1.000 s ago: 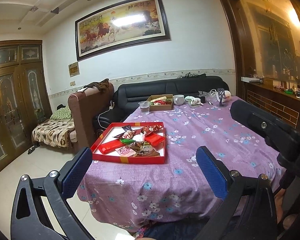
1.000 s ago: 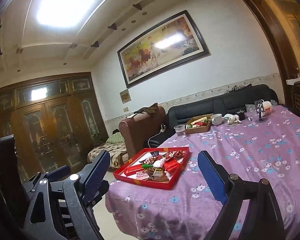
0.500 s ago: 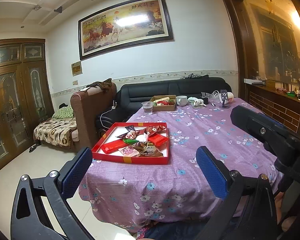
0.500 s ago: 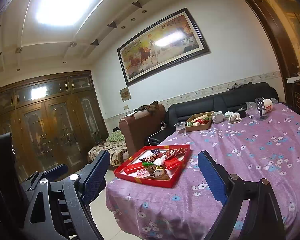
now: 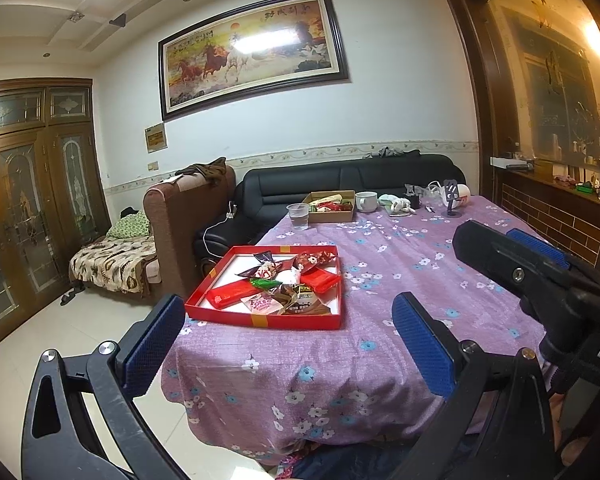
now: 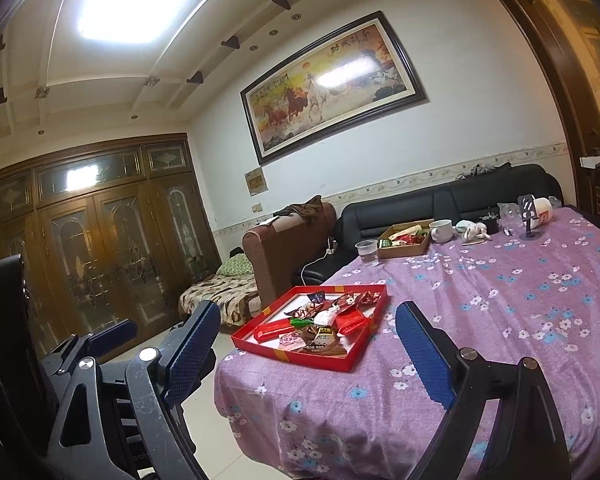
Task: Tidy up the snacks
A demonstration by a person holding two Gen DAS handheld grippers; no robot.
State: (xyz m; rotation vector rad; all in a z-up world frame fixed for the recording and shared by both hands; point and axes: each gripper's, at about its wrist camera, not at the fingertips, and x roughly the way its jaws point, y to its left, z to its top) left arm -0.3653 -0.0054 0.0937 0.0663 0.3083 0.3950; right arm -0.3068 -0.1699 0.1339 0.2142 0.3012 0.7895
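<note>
Both the left gripper (image 5: 288, 344) and right gripper (image 6: 306, 344) hang spread and empty short of the table's (image 5: 420, 264) near edge, where one red tray (image 5: 268, 320) of snacks (image 5: 284, 284) sits at the left corner, one cardboard box (image 5: 332, 216), one mug (image 5: 366, 201) and one plastic cup (image 5: 298, 216) far behind it, bare cloth to its right.

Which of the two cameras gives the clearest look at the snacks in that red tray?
The left wrist view: the red tray sits nearly centred, and the snacks inside lie spread in plain sight. The right wrist view shows the same tray from a lower slant, so the wrappers overlap more.
</note>
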